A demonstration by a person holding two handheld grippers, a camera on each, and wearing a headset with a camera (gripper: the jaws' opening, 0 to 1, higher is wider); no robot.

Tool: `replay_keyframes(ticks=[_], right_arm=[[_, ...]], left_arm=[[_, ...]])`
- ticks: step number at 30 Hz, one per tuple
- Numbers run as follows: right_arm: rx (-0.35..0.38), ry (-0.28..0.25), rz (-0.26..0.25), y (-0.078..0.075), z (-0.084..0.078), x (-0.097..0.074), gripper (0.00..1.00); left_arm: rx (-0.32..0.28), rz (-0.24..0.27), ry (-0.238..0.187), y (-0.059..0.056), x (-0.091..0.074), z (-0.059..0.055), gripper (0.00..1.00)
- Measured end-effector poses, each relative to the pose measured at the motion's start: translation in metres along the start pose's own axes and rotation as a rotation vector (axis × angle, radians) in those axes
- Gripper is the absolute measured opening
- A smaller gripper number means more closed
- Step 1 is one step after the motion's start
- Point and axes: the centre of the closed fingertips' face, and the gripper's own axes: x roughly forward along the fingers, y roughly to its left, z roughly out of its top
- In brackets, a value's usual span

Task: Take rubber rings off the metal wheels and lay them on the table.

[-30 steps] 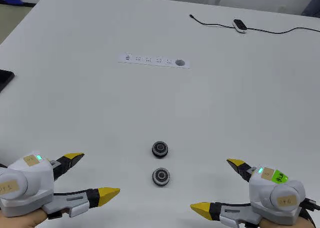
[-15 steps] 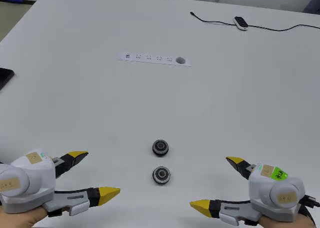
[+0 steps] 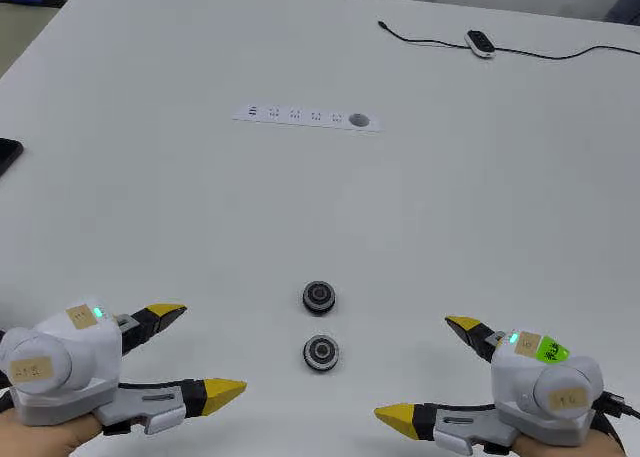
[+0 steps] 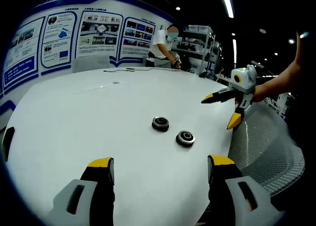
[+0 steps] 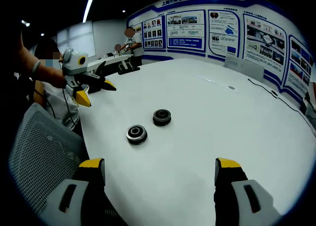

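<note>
A broad white tabletop (image 3: 150,207) runs off toward the far side of the room. At its near edge the left tongs (image 3: 210,348) and the right tongs (image 3: 415,369) hover well apart, each with its yellow-tipped jaws spread wide and holding nothing. Between them sits the near wheel (image 3: 321,353), flat on the tabletop with a dark ring around it. Just beyond it lies the far wheel (image 3: 319,297), ringed likewise. Well ahead of both tongs is a white power strip (image 3: 300,117), and past that a small corded remote (image 3: 480,43).
</note>
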Motion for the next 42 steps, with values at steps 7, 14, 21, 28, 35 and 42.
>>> replay_keyframes(ticks=[7, 14, 21, 28, 35, 42], right_arm=[[0.006, 0.004, 0.007, 0.001, -0.002, 0.003, 0.93], [0.01, 0.003, 0.018, 0.003, -0.001, 0.007, 0.92], [0.012, 0.001, 0.028, 0.004, 0.0, 0.01, 0.92], [0.018, 0.002, 0.04, 0.007, -0.001, 0.012, 0.91], [0.025, 0.002, 0.055, 0.012, -0.002, 0.014, 0.9], [0.028, -0.002, 0.062, 0.015, -0.001, 0.016, 0.89]], left_arm=[[0.037, -0.038, 0.03, -0.009, 0.011, -0.001, 0.77], [0.068, -0.058, 0.042, -0.012, 0.018, 0.002, 0.75], [0.092, -0.062, 0.052, -0.011, 0.02, 0.005, 0.69], [0.103, -0.079, 0.054, -0.015, 0.021, 0.007, 0.67], [0.127, -0.114, 0.064, -0.026, 0.026, 0.01, 0.63], [0.143, -0.139, 0.068, -0.033, 0.032, 0.014, 0.6]])
